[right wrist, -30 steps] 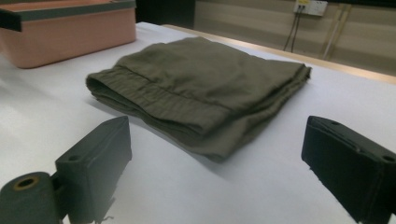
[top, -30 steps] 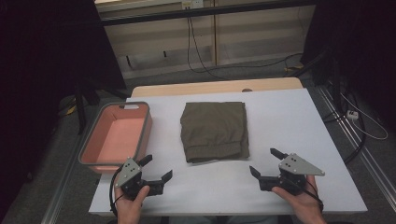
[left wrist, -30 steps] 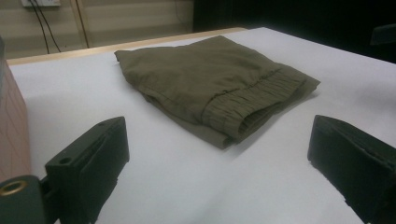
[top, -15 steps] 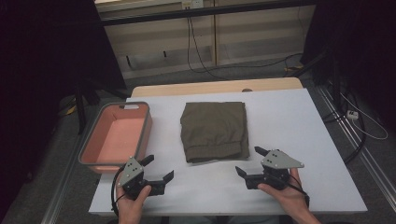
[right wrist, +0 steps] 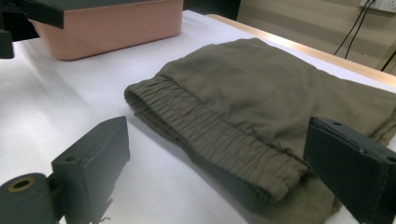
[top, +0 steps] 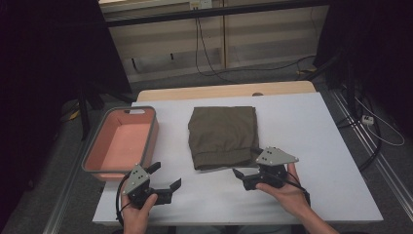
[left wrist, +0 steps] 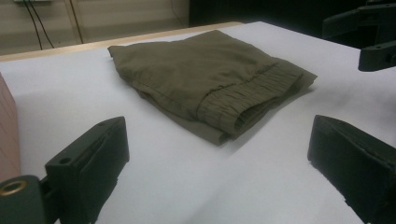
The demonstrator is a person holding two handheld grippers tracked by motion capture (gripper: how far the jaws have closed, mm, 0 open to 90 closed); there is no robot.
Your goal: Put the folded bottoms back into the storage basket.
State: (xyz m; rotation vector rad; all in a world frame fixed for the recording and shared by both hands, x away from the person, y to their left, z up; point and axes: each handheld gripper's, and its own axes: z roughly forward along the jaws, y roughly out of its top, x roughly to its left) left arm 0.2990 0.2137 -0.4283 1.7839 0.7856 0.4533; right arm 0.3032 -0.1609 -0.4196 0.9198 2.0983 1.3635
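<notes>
Both tongs spread — right tongs (top: 245, 167) beside folded trousers (top: 223, 136), whose far edge is cut off in the right gripper view.

Dim, soft overhead light; dark surroundings, blurred near fingers (left wrist: 88, 154).

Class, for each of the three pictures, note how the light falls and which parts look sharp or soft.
High view: the white table is lit, the surroundings nearly black. Left gripper view: the folded olive garment is sharp and casts a soft shadow at its near edge, while the near jaws look softer. Right gripper view: the waistband is crisp, the pink bin evenly lit.
</notes>
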